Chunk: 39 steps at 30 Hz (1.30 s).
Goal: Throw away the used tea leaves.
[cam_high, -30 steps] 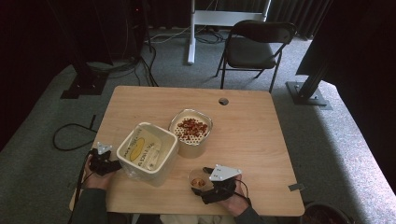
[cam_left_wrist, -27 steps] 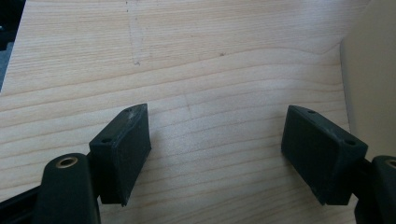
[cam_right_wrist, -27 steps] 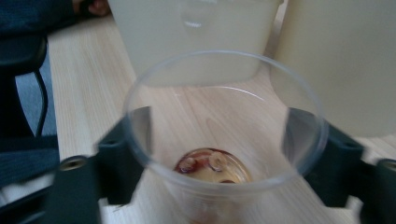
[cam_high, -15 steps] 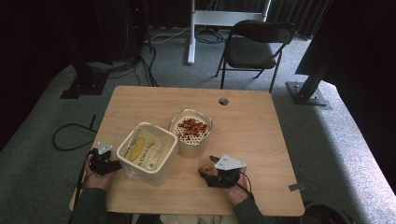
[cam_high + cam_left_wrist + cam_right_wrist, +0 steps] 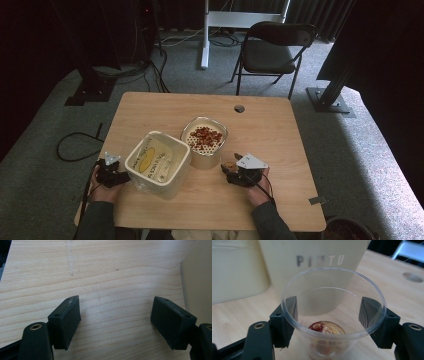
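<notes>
A clear plastic cup (image 5: 329, 297) with a few red and tan pieces (image 5: 324, 328) at its bottom stands between my right gripper's (image 5: 330, 315) jaws, which press its sides; the gripper is shut on it. From above, that cup (image 5: 228, 166) is just in front of the cream strainer bowl (image 5: 204, 140), which holds red pieces. My left gripper (image 5: 115, 315) is open above bare wood, nothing between its pads. In the high view it (image 5: 111, 172) sits left of the cream tub (image 5: 157, 162), which has yellow contents.
The strainer bowl's wall, printed "PINTU" (image 5: 317, 262), rises close behind the cup, with the tub (image 5: 237, 272) to its left. The wooden table (image 5: 280, 150) has a cable hole (image 5: 239, 108) near its far edge. A folding chair (image 5: 275, 50) stands beyond the table.
My right gripper has carried the cup away from the front edge and slightly right, up to the strainer bowl. The left gripper has stayed put.
</notes>
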Motion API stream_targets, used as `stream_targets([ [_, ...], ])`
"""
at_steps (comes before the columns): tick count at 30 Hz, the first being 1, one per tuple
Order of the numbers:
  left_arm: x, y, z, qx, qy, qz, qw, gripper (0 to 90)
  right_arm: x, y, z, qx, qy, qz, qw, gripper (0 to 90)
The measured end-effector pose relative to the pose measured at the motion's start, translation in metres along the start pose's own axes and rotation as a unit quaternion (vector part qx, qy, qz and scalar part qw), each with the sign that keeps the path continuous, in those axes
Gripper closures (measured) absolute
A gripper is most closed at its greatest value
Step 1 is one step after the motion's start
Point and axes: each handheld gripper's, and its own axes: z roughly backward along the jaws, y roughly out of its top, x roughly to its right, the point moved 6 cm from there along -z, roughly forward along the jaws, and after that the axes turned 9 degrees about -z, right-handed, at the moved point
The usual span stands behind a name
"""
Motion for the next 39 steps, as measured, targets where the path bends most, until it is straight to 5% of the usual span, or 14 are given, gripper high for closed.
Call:
stream_targets([
  [5,0.0,0.0,0.0,0.0,-0.001,0.0,1.0,24.6,0.004,0.003,-0.003,-0.006,-0.032,-0.005,0.9995,32.9],
  [11,0.0,0.0,0.0,0.0,-0.001,-0.001,1.0,24.6,0.011,0.012,-0.004,-0.007,-0.036,-0.036,0.9987,34.2],
  [22,0.001,0.001,-0.001,0.0,-0.002,-0.002,1.0,24.6,0.031,0.043,0.002,0.01,-0.061,-0.051,0.9968,37.9],
  [39,0.001,0.002,-0.002,0.001,-0.003,-0.002,1.0,24.6,0.051,0.076,0.013,0.038,-0.087,-0.035,0.9949,39.1],
])
